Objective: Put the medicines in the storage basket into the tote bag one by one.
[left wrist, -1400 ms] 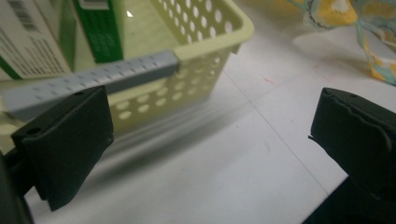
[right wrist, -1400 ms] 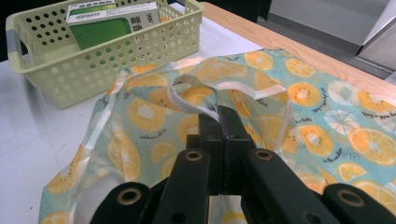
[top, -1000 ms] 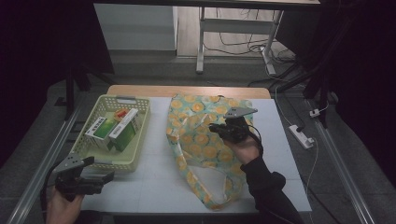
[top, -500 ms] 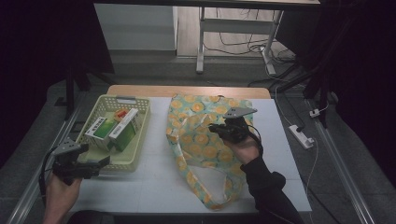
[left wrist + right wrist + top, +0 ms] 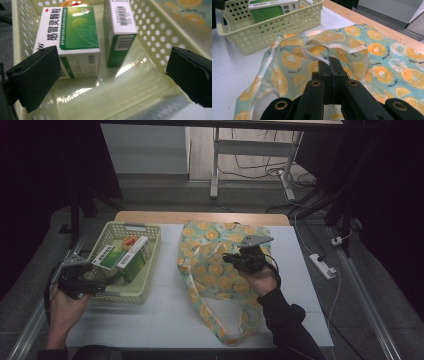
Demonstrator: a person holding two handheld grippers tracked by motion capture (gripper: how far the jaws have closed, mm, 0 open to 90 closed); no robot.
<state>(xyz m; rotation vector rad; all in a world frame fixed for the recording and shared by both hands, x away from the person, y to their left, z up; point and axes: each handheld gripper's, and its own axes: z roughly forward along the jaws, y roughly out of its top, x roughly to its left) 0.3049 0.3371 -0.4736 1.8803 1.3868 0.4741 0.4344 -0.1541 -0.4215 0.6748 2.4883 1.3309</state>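
Observation:
A pale green perforated basket (image 5: 125,227) at the table's left holds two green-and-white boxes, one lying flat (image 5: 72,32) and one on edge (image 5: 120,25). My left gripper (image 5: 102,282) hangs open over the basket's near left corner, jaws wide, with nothing between them. An orange-print cloth bag (image 5: 220,270) lies flat on the middle of the table. My right gripper (image 5: 235,260) rests on it. In the right gripper view its jaws (image 5: 329,63) are shut on the bag's white handle strap (image 5: 312,53).
A white sheet covers the table (image 5: 165,320), with a wooden strip (image 5: 200,217) along the far edge. A power strip (image 5: 322,266) lies on the floor to the right. Metal desk legs (image 5: 215,165) stand behind the table. An orange item (image 5: 75,3) lies at the basket's far end.
My left hand has moved forward from the table's near left corner, bringing its gripper over the basket's near corner. The right gripper and the bag have stayed put.

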